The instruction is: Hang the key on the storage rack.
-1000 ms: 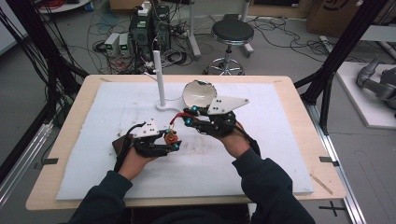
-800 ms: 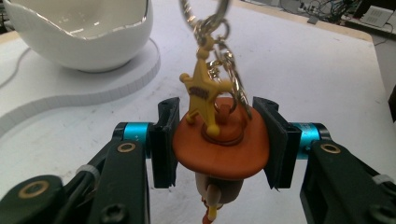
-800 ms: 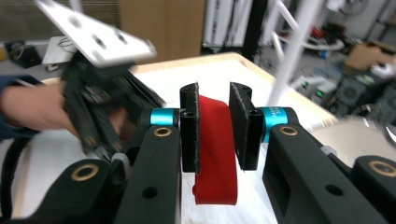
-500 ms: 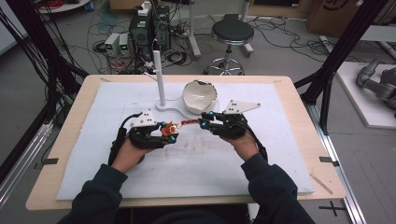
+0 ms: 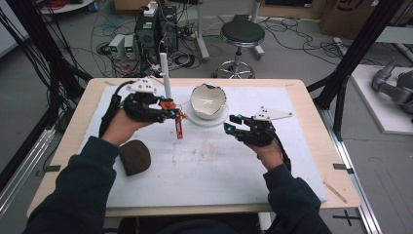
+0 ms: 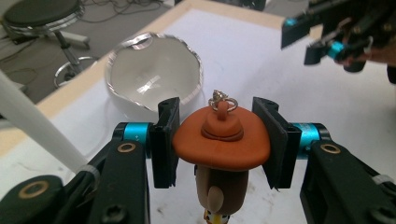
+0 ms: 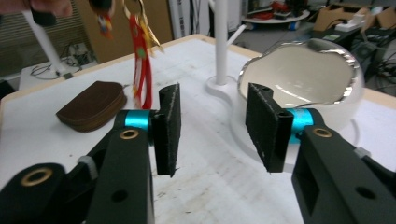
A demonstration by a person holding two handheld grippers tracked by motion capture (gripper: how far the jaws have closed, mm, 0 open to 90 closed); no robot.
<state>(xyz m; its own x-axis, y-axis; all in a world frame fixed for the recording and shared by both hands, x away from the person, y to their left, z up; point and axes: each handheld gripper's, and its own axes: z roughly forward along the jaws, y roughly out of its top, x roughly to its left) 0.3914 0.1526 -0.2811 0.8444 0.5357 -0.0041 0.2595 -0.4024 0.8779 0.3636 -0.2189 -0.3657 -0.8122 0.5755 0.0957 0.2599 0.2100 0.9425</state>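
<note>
My left gripper [image 5: 171, 113] is raised over the mat and shut on a small figure keychain [image 6: 219, 140] with an orange-brown hat, its pads pressing the hat's brim. A metal ring [image 6: 223, 99] tops the hat. The keychain's red strap [image 5: 179, 127] hangs free below the gripper, and the strap [image 7: 142, 60] is blurred in the right gripper view. My right gripper [image 5: 230, 123] stands to the right, near the white bowl [image 5: 208, 101]. Its jaws have just been opening, and my right gripper [image 7: 212, 126] has nothing between its pads.
A white upright post [image 5: 165, 75] on a round base stands just behind the left gripper. A brown pouch [image 5: 135, 156] lies on the white mat [image 5: 214, 165] at the left. The bowl [image 7: 299, 74] sits on a white disc. Stool and cables lie beyond the table.
The right gripper has opened, let go of the red strap and drawn away to the right. The left gripper has risen toward the post with the keychain, uncovering the brown pouch.
</note>
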